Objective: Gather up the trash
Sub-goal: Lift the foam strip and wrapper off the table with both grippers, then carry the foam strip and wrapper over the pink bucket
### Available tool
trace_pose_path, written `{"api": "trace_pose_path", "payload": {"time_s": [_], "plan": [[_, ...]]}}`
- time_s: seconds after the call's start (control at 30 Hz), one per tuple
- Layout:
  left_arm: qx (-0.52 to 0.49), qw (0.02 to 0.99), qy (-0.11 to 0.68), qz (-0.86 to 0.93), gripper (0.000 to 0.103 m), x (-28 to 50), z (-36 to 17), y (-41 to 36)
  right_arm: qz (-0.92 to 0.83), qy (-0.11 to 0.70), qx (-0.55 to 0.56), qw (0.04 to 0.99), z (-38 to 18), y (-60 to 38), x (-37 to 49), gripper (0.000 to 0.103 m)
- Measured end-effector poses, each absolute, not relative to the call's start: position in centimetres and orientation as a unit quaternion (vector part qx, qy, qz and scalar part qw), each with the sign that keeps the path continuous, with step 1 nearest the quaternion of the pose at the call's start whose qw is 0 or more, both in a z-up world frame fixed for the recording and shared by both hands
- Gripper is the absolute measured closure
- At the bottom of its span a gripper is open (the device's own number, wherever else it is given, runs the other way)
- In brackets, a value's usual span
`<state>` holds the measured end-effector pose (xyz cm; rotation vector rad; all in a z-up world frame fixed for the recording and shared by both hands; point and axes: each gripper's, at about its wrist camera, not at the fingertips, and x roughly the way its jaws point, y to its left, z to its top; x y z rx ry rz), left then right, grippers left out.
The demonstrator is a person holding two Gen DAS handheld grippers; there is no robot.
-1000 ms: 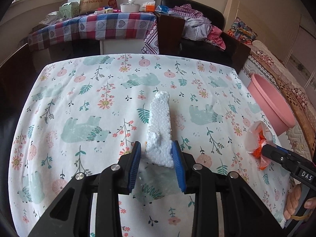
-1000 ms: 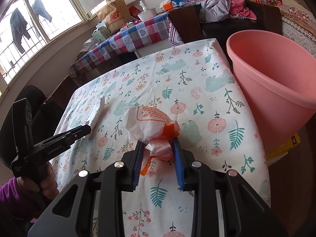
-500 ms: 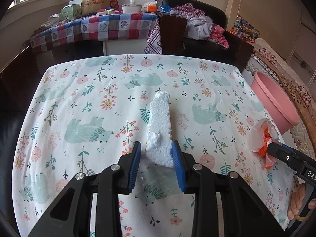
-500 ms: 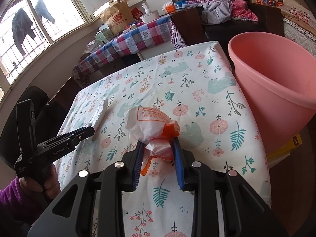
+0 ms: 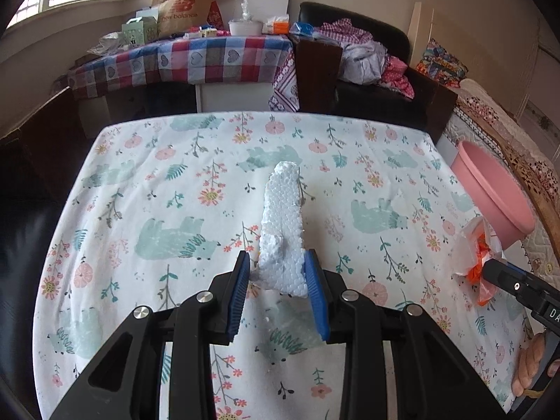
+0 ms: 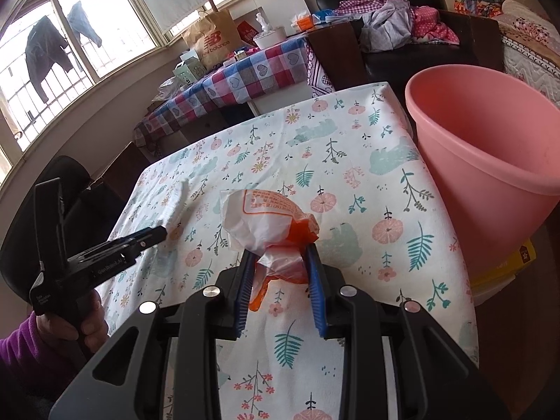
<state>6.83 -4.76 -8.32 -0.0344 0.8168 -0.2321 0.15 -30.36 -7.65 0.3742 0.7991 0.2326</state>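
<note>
My left gripper (image 5: 278,267) is shut on a long white styrofoam piece (image 5: 284,222) and holds it above the floral tablecloth (image 5: 140,192). My right gripper (image 6: 280,257) is shut on a crumpled white and orange plastic bag (image 6: 266,217), held above the table near its right edge. The bag also shows at the right of the left wrist view (image 5: 476,252). A pink bucket (image 6: 490,161) stands beside the table's right edge, to the right of the right gripper; it also shows in the left wrist view (image 5: 493,192). The left gripper and the styrofoam (image 6: 175,203) show at the left of the right wrist view.
Behind the table stands a side table with a checked cloth (image 5: 189,59) and a brown paper bag (image 5: 182,7). A dark armchair piled with clothes (image 5: 367,59) is at the back right. A yellow box (image 6: 507,266) lies under the bucket.
Both grippers have risen and drawn back a little with their loads. The right gripper with the bag has shifted slightly closer to the pink bucket.
</note>
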Motion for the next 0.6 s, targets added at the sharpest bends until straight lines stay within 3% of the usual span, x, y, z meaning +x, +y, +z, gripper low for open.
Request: {"api": "trace_pose_path", "payload": {"time_s": [0.6], "plan": [[-0.022, 0.935, 0.324, -0.144, 0.071, 1.8, -3.5, -7.8, 0.122, 0.363, 0.163, 0.909, -7.0, -29.8, -0.7, 0.075]]}}
